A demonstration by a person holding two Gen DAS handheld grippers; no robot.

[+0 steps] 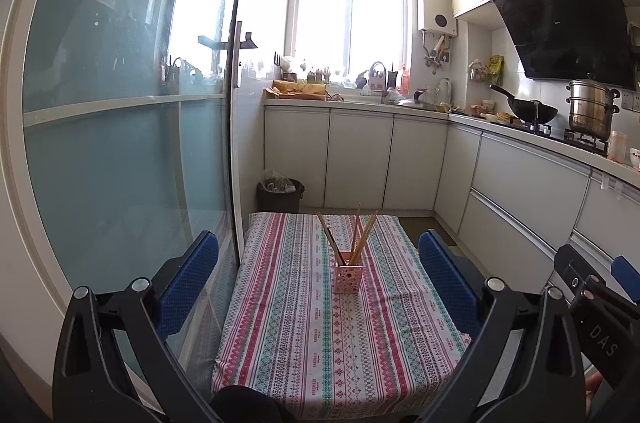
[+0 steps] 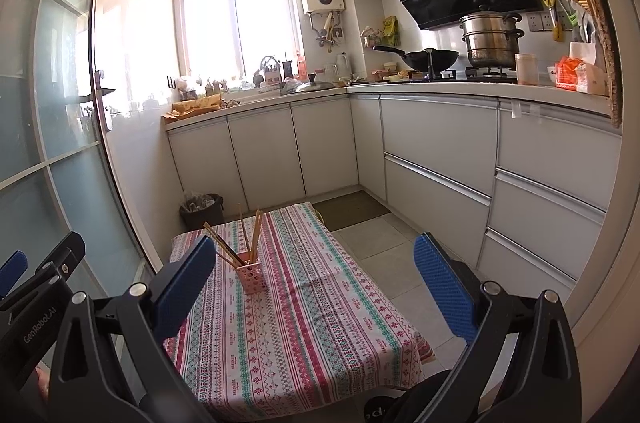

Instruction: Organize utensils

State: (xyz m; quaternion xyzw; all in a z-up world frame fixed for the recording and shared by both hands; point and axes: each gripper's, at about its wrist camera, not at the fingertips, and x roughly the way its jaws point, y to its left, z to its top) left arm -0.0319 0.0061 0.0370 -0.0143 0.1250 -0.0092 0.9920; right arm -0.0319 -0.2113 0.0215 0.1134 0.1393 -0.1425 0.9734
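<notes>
A pink perforated holder stands upright on a small table with a striped cloth. Several wooden chopsticks lean out of it at different angles. My left gripper is open, raised well above and behind the table, nothing between its blue pads. My right gripper is open too, held high to the right of the holder, empty. Each gripper shows at the edge of the other's view: the right one, the left one.
A glass sliding door stands close on the left. White cabinets run along the back and right, with a wok and steel pot on the stove. A dark bin sits beyond the table.
</notes>
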